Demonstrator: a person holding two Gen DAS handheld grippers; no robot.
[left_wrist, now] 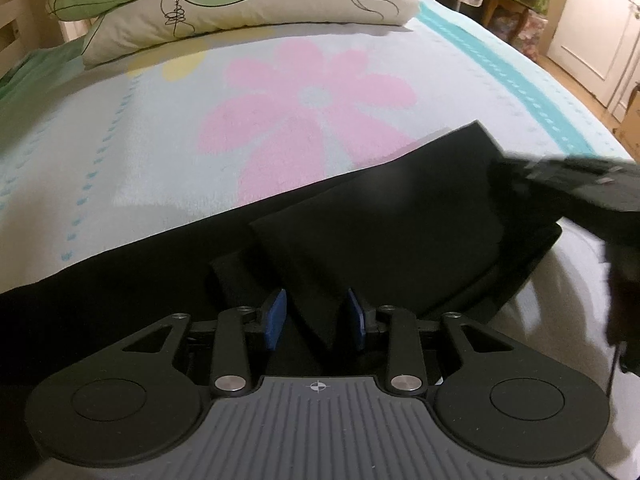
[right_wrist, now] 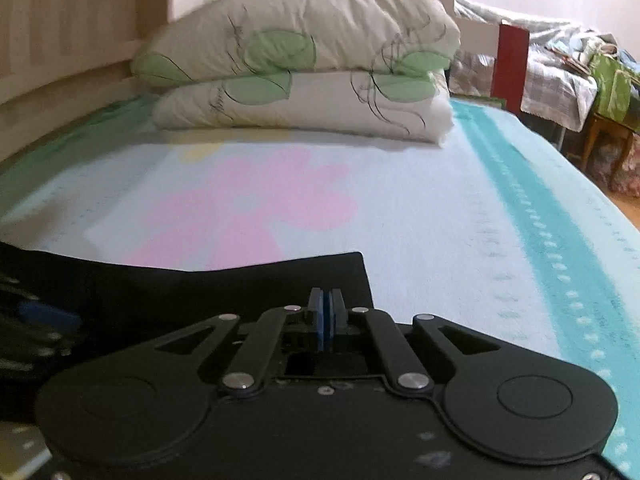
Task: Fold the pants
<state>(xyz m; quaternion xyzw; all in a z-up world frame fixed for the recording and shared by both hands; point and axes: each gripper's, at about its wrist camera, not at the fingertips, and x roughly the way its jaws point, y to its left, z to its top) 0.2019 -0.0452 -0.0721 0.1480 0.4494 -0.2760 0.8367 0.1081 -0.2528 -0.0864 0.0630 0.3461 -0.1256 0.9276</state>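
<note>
Black pants (left_wrist: pixel 380 208) lie across the near part of the bed, partly folded, with layered edges. My left gripper (left_wrist: pixel 316 318) is open, its blue pads (left_wrist: pixel 275 316) on either side of a folded corner of the pants. My right gripper (right_wrist: pixel 325 320) has its blue pads pressed together above the pants (right_wrist: pixel 224 284); I cannot see fabric between them. The right gripper shows blurred at the right of the left wrist view (left_wrist: pixel 580 188). The left gripper shows blurred at the left edge of the right wrist view (right_wrist: pixel 36 320).
The bed carries a pale blue blanket (left_wrist: pixel 160 128) with a pink flower (left_wrist: pixel 312 120) and a teal stripe (right_wrist: pixel 540 208). Two stacked leaf-print pillows (right_wrist: pixel 304 76) lie at the far end. A second bed and wooden furniture (right_wrist: pixel 600 120) stand to the right.
</note>
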